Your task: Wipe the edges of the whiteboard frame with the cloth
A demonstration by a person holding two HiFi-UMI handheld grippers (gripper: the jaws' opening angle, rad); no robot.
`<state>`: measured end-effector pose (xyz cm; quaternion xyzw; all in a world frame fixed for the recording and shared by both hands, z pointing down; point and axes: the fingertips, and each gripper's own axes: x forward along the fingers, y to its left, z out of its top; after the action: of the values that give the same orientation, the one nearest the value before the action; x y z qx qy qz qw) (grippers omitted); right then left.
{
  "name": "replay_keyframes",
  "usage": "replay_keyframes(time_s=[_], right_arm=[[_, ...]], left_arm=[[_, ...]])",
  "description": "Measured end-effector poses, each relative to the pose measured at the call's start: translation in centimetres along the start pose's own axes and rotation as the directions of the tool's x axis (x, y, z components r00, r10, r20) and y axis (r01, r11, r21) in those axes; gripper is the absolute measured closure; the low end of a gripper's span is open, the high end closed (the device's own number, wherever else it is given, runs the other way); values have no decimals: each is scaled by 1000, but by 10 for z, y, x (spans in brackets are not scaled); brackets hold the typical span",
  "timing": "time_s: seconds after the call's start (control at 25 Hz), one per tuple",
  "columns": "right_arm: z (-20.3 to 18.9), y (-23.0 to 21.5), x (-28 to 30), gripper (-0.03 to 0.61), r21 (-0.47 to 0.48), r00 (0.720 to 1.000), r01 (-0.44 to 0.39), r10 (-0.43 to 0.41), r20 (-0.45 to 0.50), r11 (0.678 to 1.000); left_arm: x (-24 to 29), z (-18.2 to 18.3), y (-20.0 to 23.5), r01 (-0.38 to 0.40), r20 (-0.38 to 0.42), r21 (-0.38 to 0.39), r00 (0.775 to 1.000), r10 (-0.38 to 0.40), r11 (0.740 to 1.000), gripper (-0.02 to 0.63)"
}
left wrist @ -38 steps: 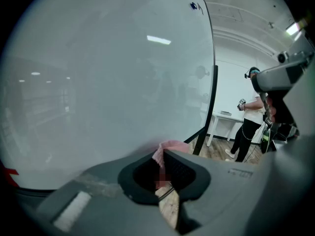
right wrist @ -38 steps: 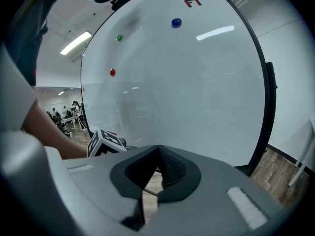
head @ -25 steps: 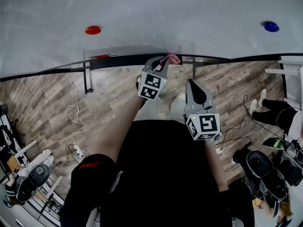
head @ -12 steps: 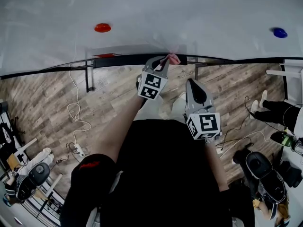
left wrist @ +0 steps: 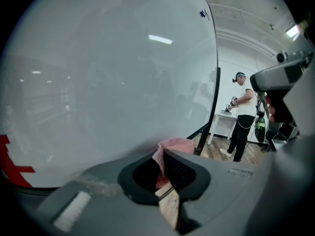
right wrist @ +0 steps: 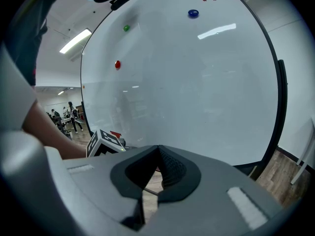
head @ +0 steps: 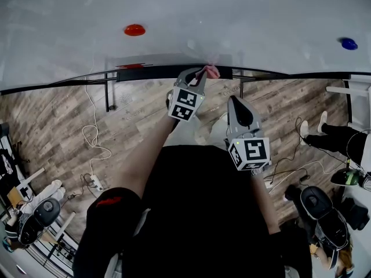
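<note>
My left gripper (head: pixel 203 74) is clamped on the pink cloth (head: pixel 212 72), pressing it to the whiteboard frame's bottom edge (head: pixel 156 73), which runs left to right just ahead. My right gripper (head: pixel 236 102) hangs closed and empty, farther back. Since a second ago the red magnet (head: pixel 134 30) has drifted right, so I'm sliding leftward.

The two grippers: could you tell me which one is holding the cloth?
The left gripper: its jaws are shut on the pink cloth, while the right gripper is shut with nothing between its jaws.
</note>
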<state>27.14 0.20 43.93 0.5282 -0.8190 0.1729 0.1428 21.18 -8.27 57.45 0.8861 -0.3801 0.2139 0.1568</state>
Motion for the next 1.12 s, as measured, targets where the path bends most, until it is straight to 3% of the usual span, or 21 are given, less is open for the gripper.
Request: replay_keyframes(time_s=[0.48, 1.12], right_arm=[[3, 7, 6, 577, -14, 1000, -30, 30, 4, 999], [19, 7, 18, 577, -61, 982, -190, 189, -15, 980]], left_arm=[[-8, -2, 10, -26, -5, 0, 1000, 26, 1000, 597], [-14, -7, 23, -159, -36, -44, 987, 157, 986, 597]])
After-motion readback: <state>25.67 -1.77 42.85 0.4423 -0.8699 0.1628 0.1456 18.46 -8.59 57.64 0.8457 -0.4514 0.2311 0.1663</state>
